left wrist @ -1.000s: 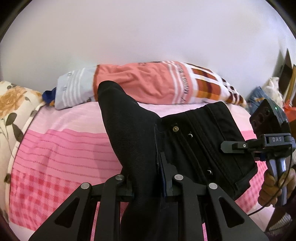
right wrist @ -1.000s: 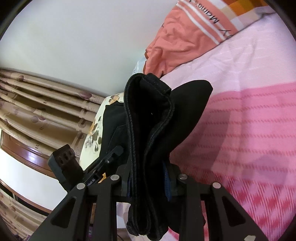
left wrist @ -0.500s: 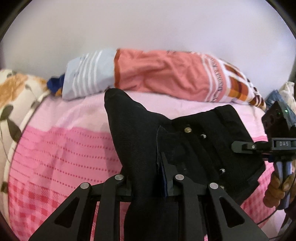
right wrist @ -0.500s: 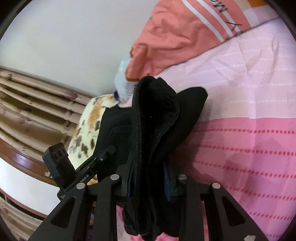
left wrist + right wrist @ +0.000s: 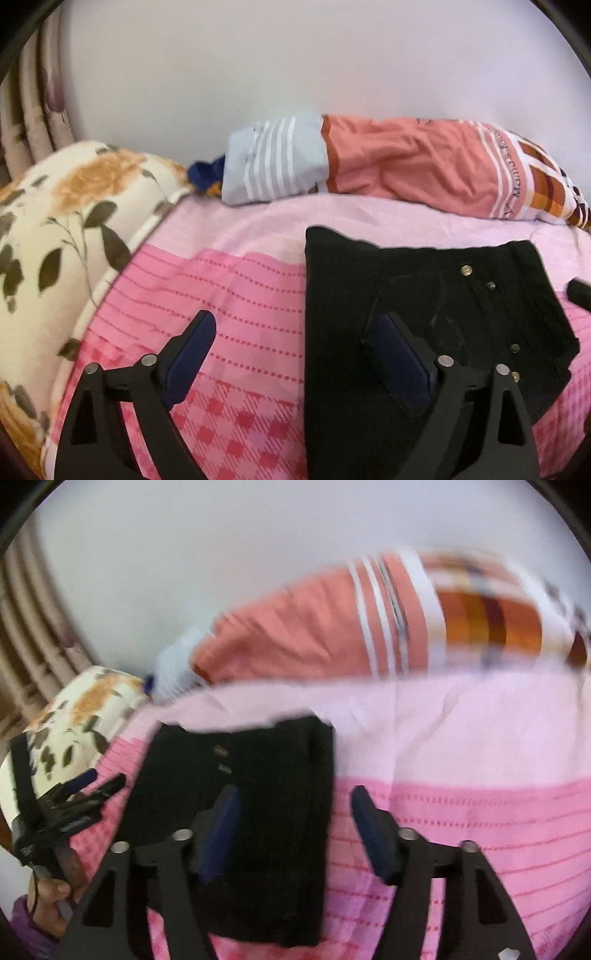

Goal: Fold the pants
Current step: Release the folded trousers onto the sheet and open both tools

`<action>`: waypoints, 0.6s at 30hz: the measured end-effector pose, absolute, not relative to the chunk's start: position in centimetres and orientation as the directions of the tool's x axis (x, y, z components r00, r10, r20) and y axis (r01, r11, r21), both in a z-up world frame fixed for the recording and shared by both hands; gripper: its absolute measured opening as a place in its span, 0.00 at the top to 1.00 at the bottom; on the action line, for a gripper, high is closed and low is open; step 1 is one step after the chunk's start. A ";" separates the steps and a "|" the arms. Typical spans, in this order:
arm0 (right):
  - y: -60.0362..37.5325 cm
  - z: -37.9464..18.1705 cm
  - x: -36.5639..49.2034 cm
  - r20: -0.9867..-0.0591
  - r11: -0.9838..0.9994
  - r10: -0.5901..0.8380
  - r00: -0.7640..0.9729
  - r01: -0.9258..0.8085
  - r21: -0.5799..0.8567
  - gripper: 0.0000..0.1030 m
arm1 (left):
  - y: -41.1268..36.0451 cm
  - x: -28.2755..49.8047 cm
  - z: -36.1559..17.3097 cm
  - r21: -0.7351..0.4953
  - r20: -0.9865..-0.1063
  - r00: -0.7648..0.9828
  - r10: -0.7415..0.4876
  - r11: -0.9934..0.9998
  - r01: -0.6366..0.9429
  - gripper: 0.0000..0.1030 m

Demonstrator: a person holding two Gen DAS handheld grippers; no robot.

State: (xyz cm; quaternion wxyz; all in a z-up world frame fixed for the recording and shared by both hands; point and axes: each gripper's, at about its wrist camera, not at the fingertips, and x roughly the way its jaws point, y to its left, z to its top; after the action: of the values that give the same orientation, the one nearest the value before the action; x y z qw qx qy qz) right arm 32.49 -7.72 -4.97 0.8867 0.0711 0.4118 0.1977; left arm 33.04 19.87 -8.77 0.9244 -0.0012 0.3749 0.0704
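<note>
— What sits nearest the lens on the left?

— The left tool (image 5: 293,350), its jaws opening and already spread wide; the left finger hangs over the pink bedspread (image 5: 236,295), the right finger over the black pants (image 5: 424,295); the cloth lies under the tool rather than pinched, no pad pressing on it.

— And the right?

— The right tool (image 5: 295,819), jaws likewise opening; one finger stands over the pants (image 5: 258,794), the other over the pink cover; the right wrist view is smeared, so contact is hard to judge, but the pads appear clear of the fabric.

— Where are the pants?

— Flat on the bed in a folded stack, waistband and metal buttons (image 5: 466,270) facing up, partly on the pale band of the spread; a hand (image 5: 51,901) grips the other tool's handle at the left edge of the right wrist view.

— Farther back?

— A floral pillow (image 5: 55,229) at the left; a striped coral bolster (image 5: 406,162) along the white wall (image 5: 295,55); curtains (image 5: 33,103) in the far corner.
</note>
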 end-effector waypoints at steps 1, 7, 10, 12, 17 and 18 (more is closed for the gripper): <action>-7.6 -4.2 31.7 -0.683 0.908 0.418 0.600 -0.304 0.288 0.09 | 19.7 32.8 -8.4 0.046 -0.685 0.719 0.123 0.991 -0.125 0.12; -5.8 -2.4 29.0 -0.652 0.911 0.413 0.636 -0.287 0.297 0.06 | 17.5 30.7 -5.6 0.057 -0.637 0.761 0.125 0.992 -0.116 0.08; -5.7 -2.2 28.1 -0.662 0.923 0.386 0.642 -0.257 0.288 0.06 | 16.4 29.4 -4.1 0.058 -0.609 0.784 0.122 0.992 -0.109 0.06; -5.9 -2.1 27.5 -0.667 0.926 0.376 0.643 -0.240 0.290 0.05 | 16.0 28.3 -3.0 0.057 -0.584 0.802 0.126 0.992 -0.115 0.04; -6.3 -0.9 26.2 -0.660 0.921 0.388 0.644 -0.242 0.305 0.05 | 14.9 25.3 0.0 0.088 -0.509 0.847 0.153 0.988 -0.126 0.00; -6.4 -0.4 25.9 -0.655 0.921 0.387 0.649 -0.242 0.305 0.05 | 14.7 24.6 0.9 0.097 -0.493 0.854 0.169 0.986 -0.139 0.00</action>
State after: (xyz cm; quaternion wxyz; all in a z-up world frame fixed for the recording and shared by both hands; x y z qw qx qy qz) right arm 25.85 -6.41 -0.45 0.9031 0.0953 0.3809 0.1740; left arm 24.62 14.68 0.86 0.9622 0.0288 0.2586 0.0800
